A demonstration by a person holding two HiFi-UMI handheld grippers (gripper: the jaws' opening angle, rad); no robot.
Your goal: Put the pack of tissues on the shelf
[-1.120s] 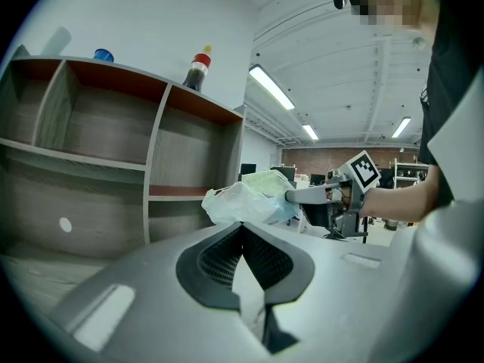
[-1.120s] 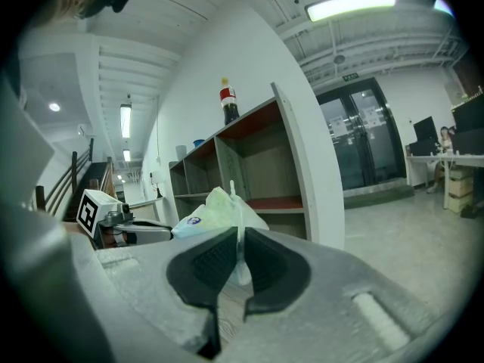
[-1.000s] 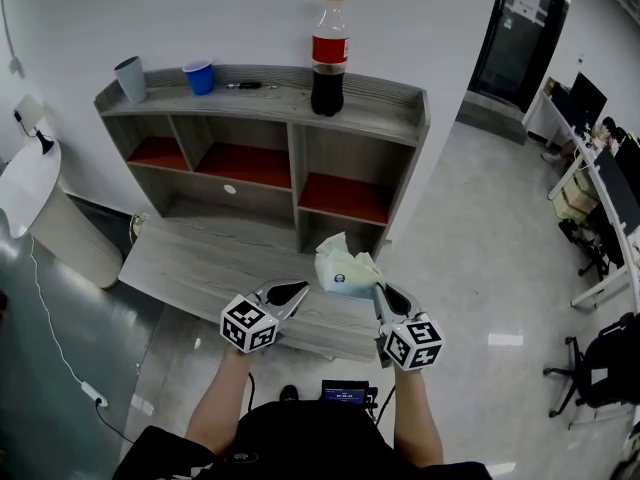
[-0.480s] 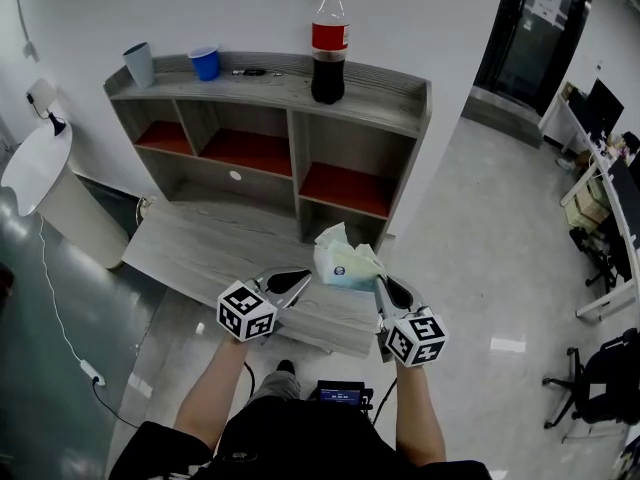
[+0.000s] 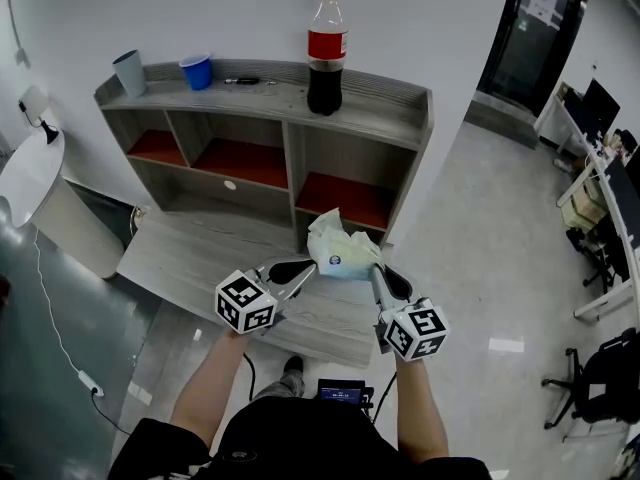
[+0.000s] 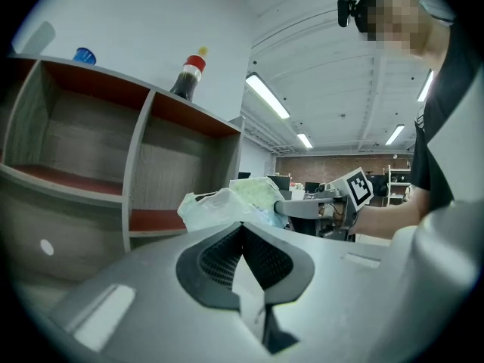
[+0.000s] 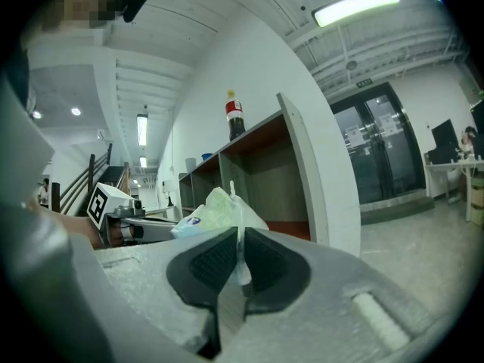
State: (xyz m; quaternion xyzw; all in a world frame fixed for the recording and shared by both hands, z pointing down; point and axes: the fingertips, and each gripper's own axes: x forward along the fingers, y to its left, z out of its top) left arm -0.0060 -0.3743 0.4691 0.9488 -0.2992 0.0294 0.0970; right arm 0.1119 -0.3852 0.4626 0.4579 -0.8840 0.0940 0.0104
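Pack: the soft pale-green pack of tissues [image 5: 338, 248] in clear wrapper hangs in the air between the two grippers, above the front of the desk and level with the shelf's lower right compartment.
Left gripper: the left gripper [image 5: 301, 268] has its jaws pressed together on the wrapper's left end.
Right gripper: the right gripper [image 5: 377, 271] pinches a thin fold of the wrapper at the right end.
Shelf: the grey wooden shelf unit [image 5: 296, 168] with red boards stands against the white wall.
Desk: the grey wooden desk top [image 5: 200, 263] lies under the pack.
On top: a red-labelled cola bottle [image 5: 325, 53], a blue plastic cup [image 5: 197, 72] and a grey cup [image 5: 129, 73].
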